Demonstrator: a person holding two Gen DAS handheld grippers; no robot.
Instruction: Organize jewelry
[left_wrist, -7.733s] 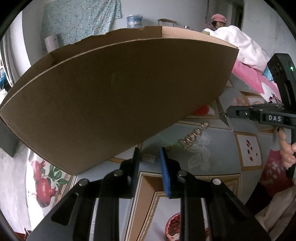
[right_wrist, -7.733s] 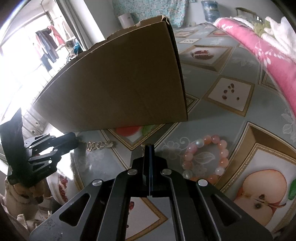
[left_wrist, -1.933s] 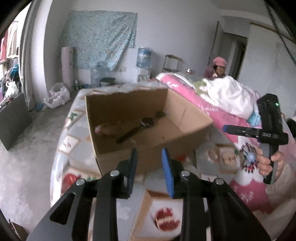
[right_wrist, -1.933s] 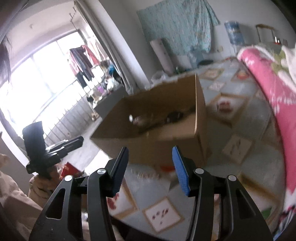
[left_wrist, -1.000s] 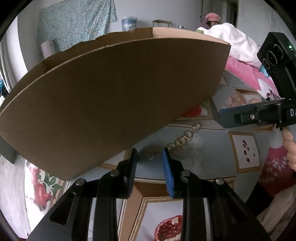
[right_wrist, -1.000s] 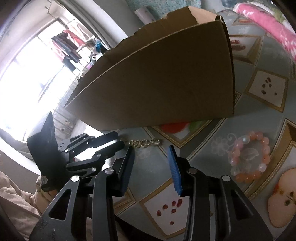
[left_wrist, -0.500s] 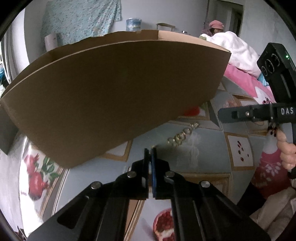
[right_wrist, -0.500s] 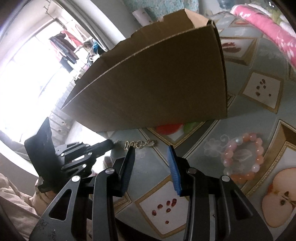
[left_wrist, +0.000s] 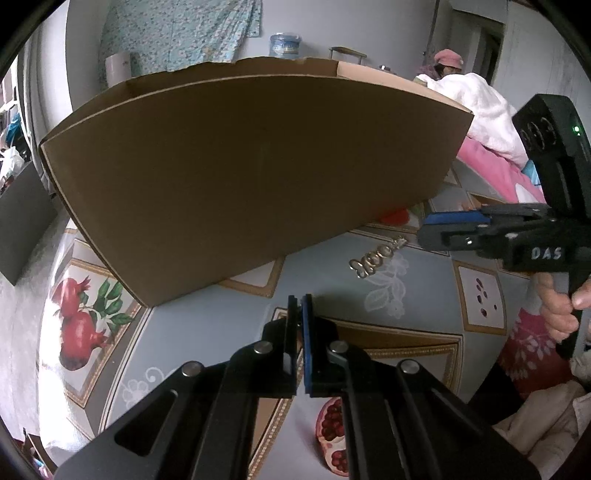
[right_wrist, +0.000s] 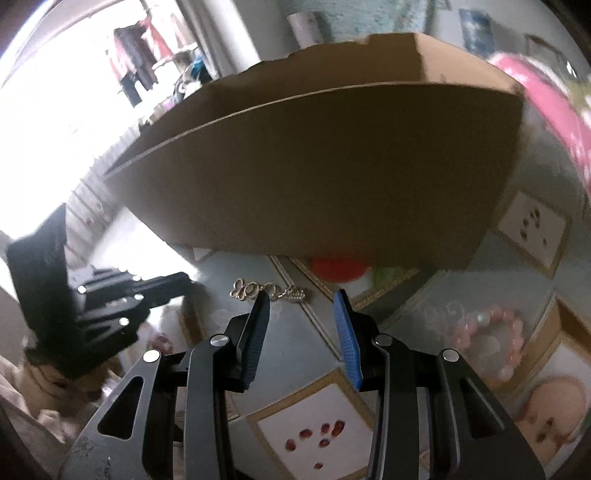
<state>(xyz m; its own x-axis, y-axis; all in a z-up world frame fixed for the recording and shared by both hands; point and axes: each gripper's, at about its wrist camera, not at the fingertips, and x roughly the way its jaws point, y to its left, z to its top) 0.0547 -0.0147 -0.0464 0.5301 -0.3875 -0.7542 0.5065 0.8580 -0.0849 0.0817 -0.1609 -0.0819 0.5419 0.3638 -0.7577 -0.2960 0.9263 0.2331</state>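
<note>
A gold chain bracelet (left_wrist: 373, 258) (right_wrist: 266, 290) lies on the patterned tablecloth just in front of a tall cardboard box (left_wrist: 258, 166) (right_wrist: 332, 166). My left gripper (left_wrist: 300, 300) is shut with nothing between its pads, a short way near-left of the chain; it shows blurred in the right wrist view, the left gripper (right_wrist: 186, 280) pointing at the chain's left end. My right gripper (right_wrist: 301, 297) (left_wrist: 423, 228) is open, its fingertips right at the chain, empty. A pink bead bracelet (right_wrist: 484, 332) lies on the cloth to the right.
The box wall blocks the view of its inside. A hand (left_wrist: 557, 306) grips the right tool's handle. A person in a pink hat (left_wrist: 447, 61) sits behind a white and pink bedding pile (left_wrist: 487, 122). The tablecloth (left_wrist: 413, 295) has fruit pictures in gold frames.
The left jaws have shut on nothing and that gripper has drawn back a little from the chain. The right gripper has rolled and swung in, so the chain now lies at its fingertips.
</note>
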